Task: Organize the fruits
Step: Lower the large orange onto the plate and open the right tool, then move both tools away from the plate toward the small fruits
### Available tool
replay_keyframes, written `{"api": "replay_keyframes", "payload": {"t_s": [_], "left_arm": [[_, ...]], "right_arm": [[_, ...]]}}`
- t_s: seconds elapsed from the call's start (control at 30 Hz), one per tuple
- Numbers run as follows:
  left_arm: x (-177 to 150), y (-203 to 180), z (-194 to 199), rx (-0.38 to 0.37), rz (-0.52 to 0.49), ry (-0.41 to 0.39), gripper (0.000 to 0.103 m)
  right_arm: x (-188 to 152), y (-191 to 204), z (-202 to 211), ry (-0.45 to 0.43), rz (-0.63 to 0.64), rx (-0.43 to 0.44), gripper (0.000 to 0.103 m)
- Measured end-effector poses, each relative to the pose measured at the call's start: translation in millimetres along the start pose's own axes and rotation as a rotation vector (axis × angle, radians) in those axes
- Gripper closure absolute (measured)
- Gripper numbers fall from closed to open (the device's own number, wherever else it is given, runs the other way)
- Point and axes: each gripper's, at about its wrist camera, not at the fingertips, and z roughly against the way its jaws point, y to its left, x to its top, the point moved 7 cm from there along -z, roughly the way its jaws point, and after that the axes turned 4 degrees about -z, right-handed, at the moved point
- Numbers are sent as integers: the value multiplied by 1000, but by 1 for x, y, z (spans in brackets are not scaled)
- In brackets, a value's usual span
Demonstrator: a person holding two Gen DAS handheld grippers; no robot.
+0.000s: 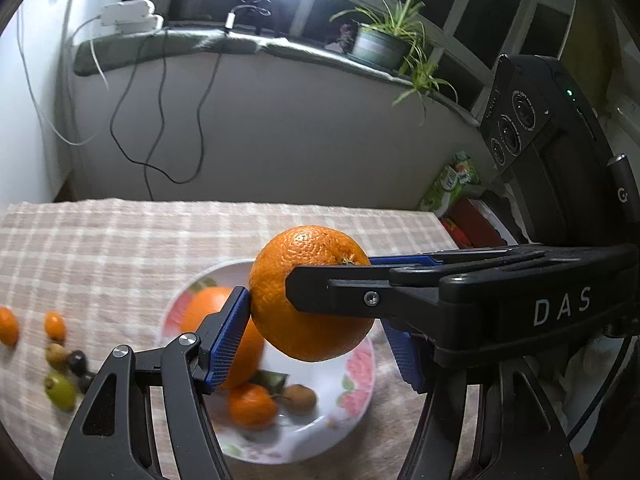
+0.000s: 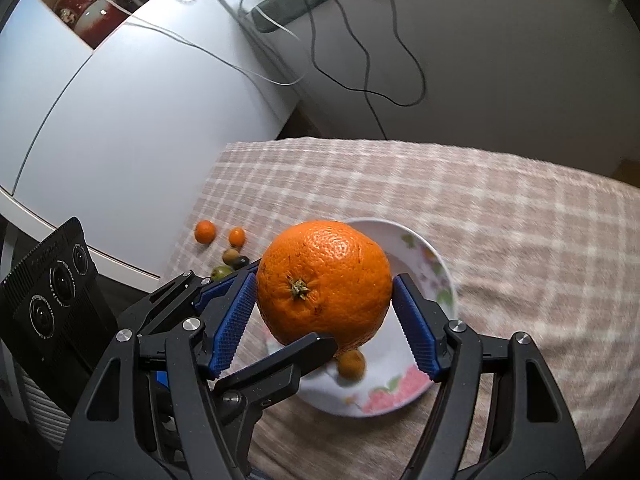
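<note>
A large orange (image 1: 308,292) (image 2: 324,280) hangs above a white flowered bowl (image 1: 356,396) (image 2: 424,384), gripped by both grippers at once. My left gripper (image 1: 320,336) pinches it between its blue pads (image 1: 226,336). My right gripper (image 2: 324,320) closes its blue pads (image 2: 234,324) on its sides, crossing the left one at a right angle. The bowl holds another orange (image 1: 208,312), a mandarin (image 1: 252,406) and a small brownish fruit (image 1: 300,398) (image 2: 351,364).
Several small fruits lie on the checked tablecloth left of the bowl: a mandarin (image 2: 205,232), a kumquat (image 2: 237,236), green and dark ones (image 1: 60,388) (image 2: 234,258). A white cabinet (image 2: 120,120) stands left, cables hang on the far wall, packages (image 1: 452,184) sit right.
</note>
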Motion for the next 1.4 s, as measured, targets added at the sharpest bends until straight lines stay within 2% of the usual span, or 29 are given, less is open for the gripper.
{"api": "replay_keyframes", "payload": {"t_s": [0.53, 0.77, 0.83, 0.87, 0.93, 1.13, 1.37, 1.4], "left_arm": [[-25, -14, -29, 6, -4, 72, 37], [-25, -18, -36, 21, -46, 83, 40], [-25, -22, -34, 20, -63, 71, 40], [-24, -23, -33, 18, -72, 67, 40], [-23, -24, -30, 34, -97, 64, 40], [-23, -16, -17, 44, -95, 51, 40], [-23, -12, -10, 57, -88, 41, 40], [-24, -12, -8, 60, -90, 41, 39]], "right_arm": [[-23, -37, -19, 50, -64, -11, 30], [-26, -40, -24, 62, -53, -67, 30], [-26, -41, -25, 62, -40, -103, 38], [-26, -40, -25, 62, -38, -100, 47], [-22, -38, -22, 50, -56, -64, 47], [-13, -35, -8, 4, -56, -64, 47], [-18, -34, -3, 1, -50, -62, 47], [-19, -34, -2, -1, -49, -64, 44]]}}
